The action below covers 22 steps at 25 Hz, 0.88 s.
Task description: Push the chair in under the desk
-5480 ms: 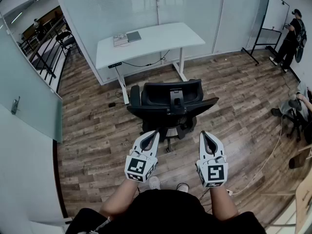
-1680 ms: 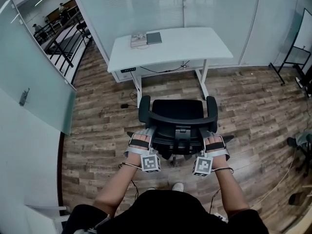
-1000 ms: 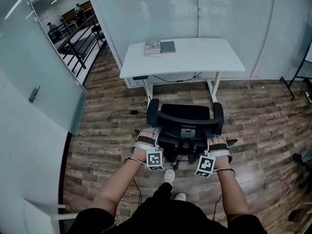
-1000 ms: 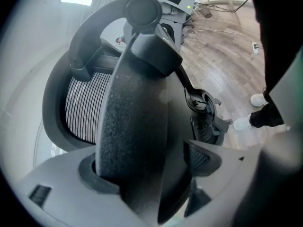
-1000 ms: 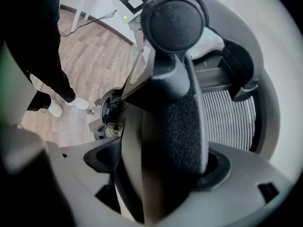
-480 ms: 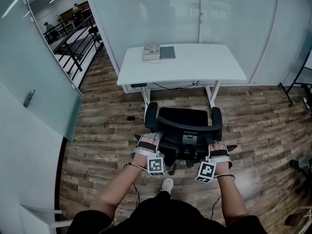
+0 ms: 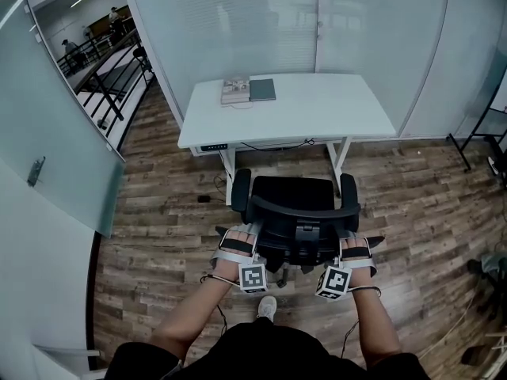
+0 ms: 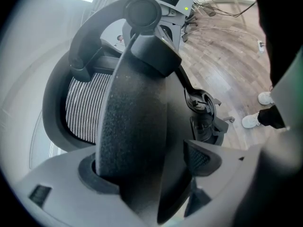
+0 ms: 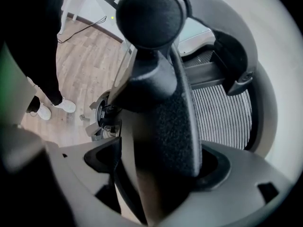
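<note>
A black office chair (image 7: 291, 204) stands in front of the white desk (image 7: 317, 111), facing it, its seat front close to the desk's near edge and between the two desk legs. My left gripper (image 7: 240, 232) is shut on the left edge of the chair's backrest (image 8: 137, 126). My right gripper (image 7: 349, 237) is shut on the backrest's (image 9: 163, 126) right edge. In both gripper views the padded black frame fills the gap between the jaws, with the mesh back beside it.
A grey laptop (image 7: 262, 89) and a small stack (image 7: 234, 90) lie at the desk's far left. Frosted glass walls stand behind the desk and along the left. A whiteboard stand's foot (image 7: 475, 141) is at the right. My shoe (image 7: 265, 308) is behind the chair base.
Seconds ago both grippers hung open and free behind the chair; now they grip its backrest. Over the last second the chair has rolled a little nearer the desk.
</note>
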{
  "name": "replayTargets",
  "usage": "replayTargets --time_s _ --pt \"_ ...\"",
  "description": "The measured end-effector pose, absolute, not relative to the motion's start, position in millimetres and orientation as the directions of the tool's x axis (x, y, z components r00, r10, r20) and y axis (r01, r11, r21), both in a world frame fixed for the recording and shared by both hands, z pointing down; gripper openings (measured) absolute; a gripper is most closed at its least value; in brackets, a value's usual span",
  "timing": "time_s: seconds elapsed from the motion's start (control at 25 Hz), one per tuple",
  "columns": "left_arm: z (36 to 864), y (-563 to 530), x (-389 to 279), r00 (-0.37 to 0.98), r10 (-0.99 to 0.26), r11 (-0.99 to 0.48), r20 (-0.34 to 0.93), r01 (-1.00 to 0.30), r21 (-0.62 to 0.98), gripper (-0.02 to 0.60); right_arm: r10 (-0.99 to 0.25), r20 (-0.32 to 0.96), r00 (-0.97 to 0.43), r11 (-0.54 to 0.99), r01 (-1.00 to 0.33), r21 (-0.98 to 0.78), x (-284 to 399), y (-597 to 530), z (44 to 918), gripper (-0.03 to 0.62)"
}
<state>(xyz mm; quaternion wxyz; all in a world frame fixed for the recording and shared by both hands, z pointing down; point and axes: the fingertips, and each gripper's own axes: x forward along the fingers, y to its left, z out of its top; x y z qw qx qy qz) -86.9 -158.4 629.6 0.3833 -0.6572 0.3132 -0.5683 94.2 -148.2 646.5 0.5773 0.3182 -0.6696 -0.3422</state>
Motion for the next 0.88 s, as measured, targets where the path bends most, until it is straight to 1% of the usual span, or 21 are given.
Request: replayTargets --time_s 0.12,0.36,0.48,0.6,0.72,0.88 --pt "630.9 -165.7 -81.1 0.172 -0.829 -0.539 0.533 0.009 -0.842 0.426 -0.824 0.552 -0.130 0.559 -0.028 0.828 97.1 -158.6 646.7 0.430" --pt "630.9 -193.9 -79.3 0.163 -0.844 -0.515 0.511 0.023 -0.857 0.425 -0.852 0.510 -0.122 0.517 -0.039 0.855 100.4 -186.4 639.9 0.430" --pt "633.1 -207.0 -77.0 0.175 -0.824 -0.547 0.539 0.007 -0.837 0.425 -0.850 0.512 -0.123 0.520 -0.038 0.853 100.8 -203.5 643.7 0.430" --pt "637.0 -222.2 -78.2 0.151 -0.834 -0.532 0.531 0.034 -0.846 0.426 -0.843 0.521 -0.130 0.529 -0.029 0.848 103.7 -218.5 647.9 0.430" --pt "638.5 -235.5 -73.7 0.138 -0.831 -0.539 0.538 0.034 -0.842 0.426 -0.840 0.527 -0.133 0.534 -0.024 0.845 108.7 -234.7 643.3 0.430" --pt "635.1 -258.1 -68.2 0.167 -0.829 -0.540 0.534 0.005 -0.841 0.426 -0.838 0.525 -0.148 0.535 -0.031 0.845 109.9 -260.9 650.4 0.430"
